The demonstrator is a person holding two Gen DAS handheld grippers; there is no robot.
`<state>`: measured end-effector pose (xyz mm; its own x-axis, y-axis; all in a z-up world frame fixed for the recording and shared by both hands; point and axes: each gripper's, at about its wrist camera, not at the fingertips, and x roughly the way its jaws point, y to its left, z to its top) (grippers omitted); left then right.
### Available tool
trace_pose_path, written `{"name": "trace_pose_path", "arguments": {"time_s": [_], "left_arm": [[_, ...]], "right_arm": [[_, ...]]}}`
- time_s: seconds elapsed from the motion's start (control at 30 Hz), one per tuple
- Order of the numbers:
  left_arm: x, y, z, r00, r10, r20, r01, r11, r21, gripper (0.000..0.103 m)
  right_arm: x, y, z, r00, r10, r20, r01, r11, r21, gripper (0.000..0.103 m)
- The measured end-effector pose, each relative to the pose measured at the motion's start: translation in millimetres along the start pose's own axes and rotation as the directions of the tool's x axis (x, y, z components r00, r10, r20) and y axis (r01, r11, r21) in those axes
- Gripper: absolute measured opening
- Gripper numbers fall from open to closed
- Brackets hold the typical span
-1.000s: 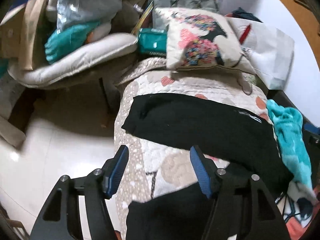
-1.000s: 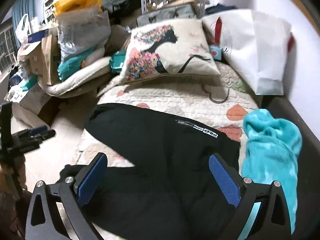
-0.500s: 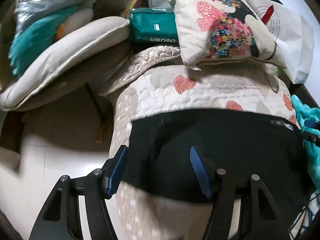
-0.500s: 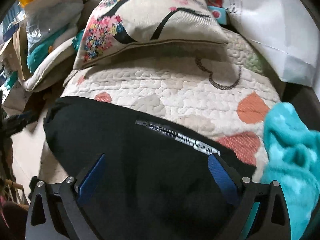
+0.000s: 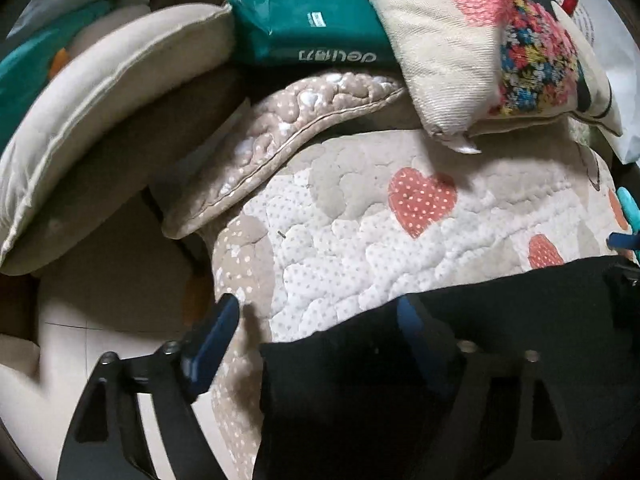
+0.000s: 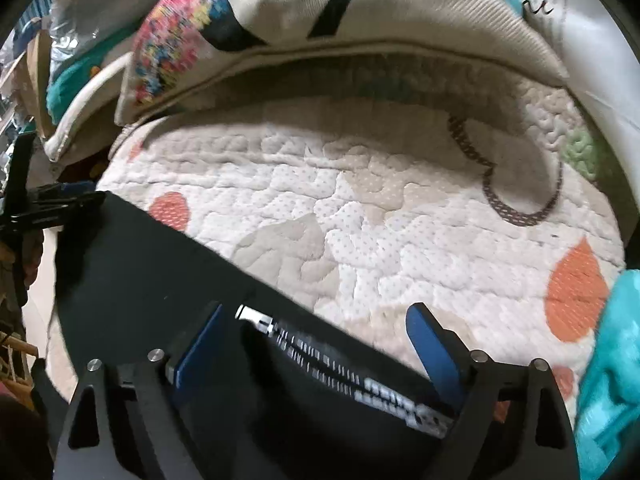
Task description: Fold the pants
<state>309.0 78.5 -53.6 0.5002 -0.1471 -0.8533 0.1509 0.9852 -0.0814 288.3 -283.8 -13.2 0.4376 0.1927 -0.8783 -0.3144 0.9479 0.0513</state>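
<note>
step: I judge I'm at the grab stage, both tools low over the far edge of the black pants (image 6: 152, 280); no fold visibly made here.
left gripper (image 5: 316, 320): fingers spread wide, nothing between them; one finger over the pants' corner, the other over bare quilt.
right gripper (image 6: 316, 340): fingers spread, straddling the zipper (image 6: 344, 364) and the pants edge, not pinching yet.
pants location: lying flat on the quilted bed cover (image 5: 420, 248), edge running across the near part of both views.
next move: probably lower and close each pair of fingers on the edge, then carry it over; thin fabric, so I need to catch the cloth only and not the quilt.
surface: soft padded quilt with heart patches, gives under pressure.
room: floral cushion (image 6: 360, 20) at the head end, green packet (image 5: 308, 32) and beige cushion (image 5: 100, 100) to the left, teal towel (image 6: 612, 360) at the right, floor beyond the bed side. Cluttered.
</note>
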Motion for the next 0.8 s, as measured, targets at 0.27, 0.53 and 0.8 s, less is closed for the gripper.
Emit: {"name": "trace_pose_path", "arguments": {"time_s": [0.27,0.53,0.8], "left_arm": [[-12.8,6.3,-18.1,0.993,-0.116,-0.024,0.116,0.993,-0.021,0.027],[-65.5,-17.5,-32.1,0.992,-0.117,0.041,0.116,0.993,0.034,0.011],[-134.4,-18.4,-55.5,0.983,-0.114,0.145,0.118,0.993,-0.021,0.011]], "right_arm": [[15.5,35.2,0.5,1.000,0.009,-0.028,-0.012,0.994,-0.111,0.071],[-20.0,58.0,-7.2,0.999,0.030,-0.012,-0.031,0.994,-0.102,0.020],[-79.8,82.0,-39.0,0.999,0.026,0.032,-0.023,0.994,-0.109,0.020]]}}
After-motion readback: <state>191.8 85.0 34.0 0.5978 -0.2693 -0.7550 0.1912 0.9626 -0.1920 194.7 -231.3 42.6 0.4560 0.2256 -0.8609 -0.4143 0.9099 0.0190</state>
